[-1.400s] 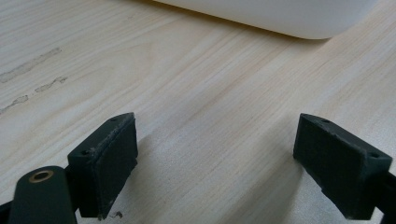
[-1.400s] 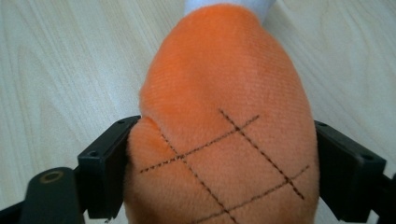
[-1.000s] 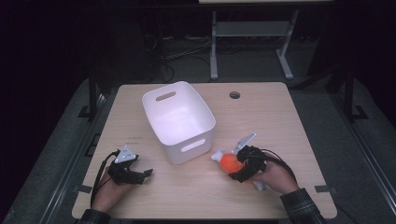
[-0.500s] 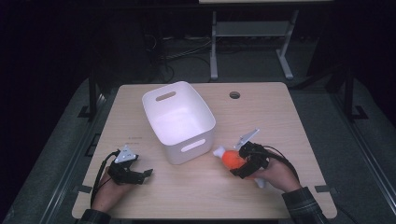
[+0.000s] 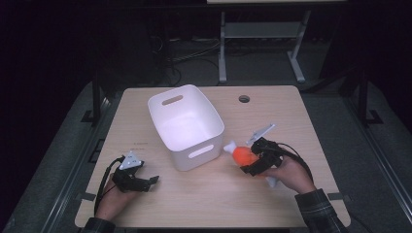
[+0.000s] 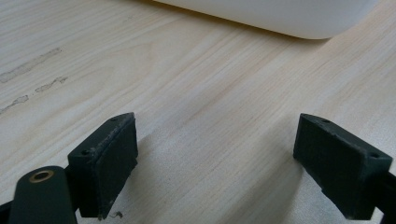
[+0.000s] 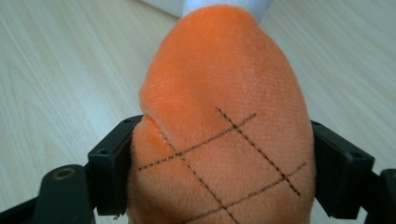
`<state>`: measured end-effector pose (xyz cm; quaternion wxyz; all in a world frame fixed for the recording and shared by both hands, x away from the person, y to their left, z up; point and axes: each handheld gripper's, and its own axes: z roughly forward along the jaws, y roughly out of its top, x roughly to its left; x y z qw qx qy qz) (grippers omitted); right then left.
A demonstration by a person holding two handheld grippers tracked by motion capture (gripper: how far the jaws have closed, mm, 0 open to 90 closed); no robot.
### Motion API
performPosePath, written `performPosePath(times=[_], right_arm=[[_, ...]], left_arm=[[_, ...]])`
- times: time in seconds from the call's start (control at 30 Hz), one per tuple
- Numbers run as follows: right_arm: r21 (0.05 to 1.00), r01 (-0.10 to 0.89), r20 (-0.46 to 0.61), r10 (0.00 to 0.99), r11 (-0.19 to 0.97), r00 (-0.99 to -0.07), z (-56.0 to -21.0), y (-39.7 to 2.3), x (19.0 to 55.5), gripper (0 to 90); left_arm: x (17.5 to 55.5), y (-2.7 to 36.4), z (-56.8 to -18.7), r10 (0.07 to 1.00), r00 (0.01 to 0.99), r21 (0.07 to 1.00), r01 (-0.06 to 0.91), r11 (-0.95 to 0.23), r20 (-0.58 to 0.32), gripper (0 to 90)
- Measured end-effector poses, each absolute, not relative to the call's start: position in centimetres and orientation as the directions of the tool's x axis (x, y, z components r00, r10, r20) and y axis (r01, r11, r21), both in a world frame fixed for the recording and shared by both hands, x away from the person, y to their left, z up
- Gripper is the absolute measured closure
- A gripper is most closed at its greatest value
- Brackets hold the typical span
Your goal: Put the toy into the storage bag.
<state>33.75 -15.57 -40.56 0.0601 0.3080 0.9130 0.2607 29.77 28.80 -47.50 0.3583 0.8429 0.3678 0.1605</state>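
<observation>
Carrying step: an orange plush toy (image 5: 241, 154), white-tipped, is clamped between the right gripper (image 5: 253, 158) pads, just right of the white bin (image 5: 186, 127) near corner. Next, a lift over the bin's rim is called for, that wall being the obstacle. Left gripper (image 5: 142, 181): released, nothing between its jaws, rested on the table (image 5: 272, 111) near left.

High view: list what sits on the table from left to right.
Left hand-held gripper → white plastic bin → orange plush toy held in the right hand-held gripper.
</observation>
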Motion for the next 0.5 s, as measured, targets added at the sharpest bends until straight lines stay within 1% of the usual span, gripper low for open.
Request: performPosePath(times=[0.5], right_arm=[[0.539, 0.541, 0.039, 0.623, 0.645, -0.781, -37.8, -16.3, 35.2, 21.0]], left_arm=[[29.8, 28.8, -47.5, 0.735, 0.678, 0.722, 0.505, -0.472, 0.007, 13.2]])
